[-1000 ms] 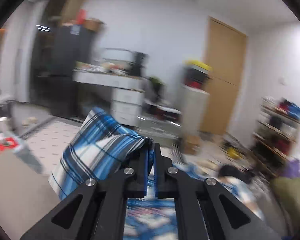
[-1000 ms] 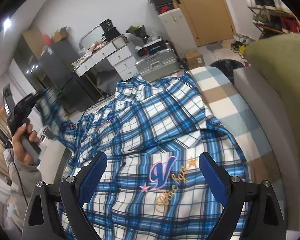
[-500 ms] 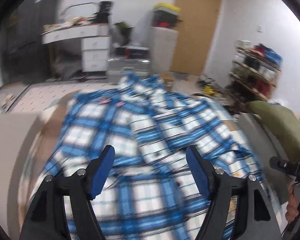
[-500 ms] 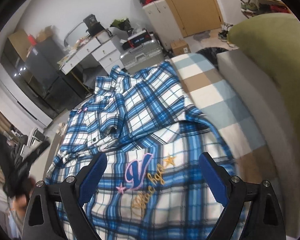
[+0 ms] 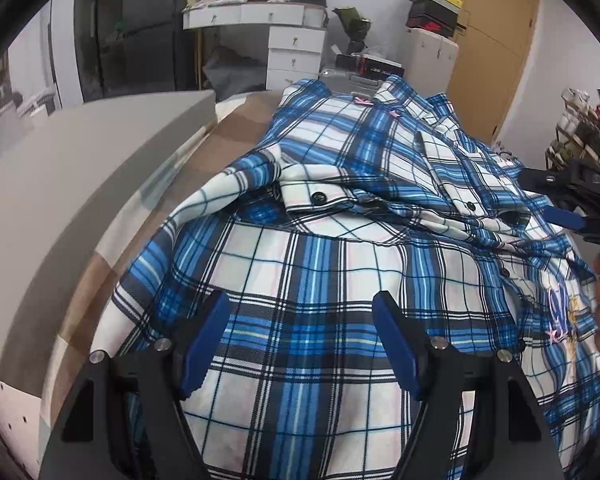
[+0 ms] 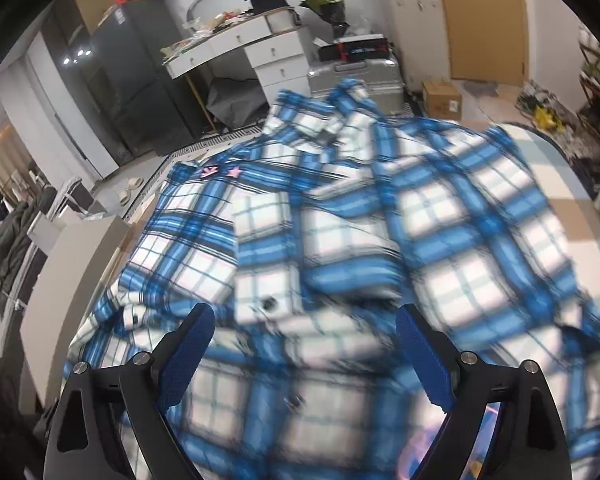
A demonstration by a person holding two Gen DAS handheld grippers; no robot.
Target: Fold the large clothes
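Sleeve released, both tools free over the plaid shirt

The left tool point(image 5: 300, 344), which a second ago pinched a fold of the blue plaid shirt point(image 5: 340, 264), now hovers with its jaws apart and empty; the sleeve point(image 5: 260, 184) lies folded across the shirt, so the next fold can likely begin. The right tool point(image 6: 304, 360) is spread wide, holding nothing, and has swung left over the blurred cloth. The shirt lies spread on the checked sofa seat point(image 5: 236, 128). At its right near edge, embroidered lettering point(image 5: 568, 320) shows, too small to read.
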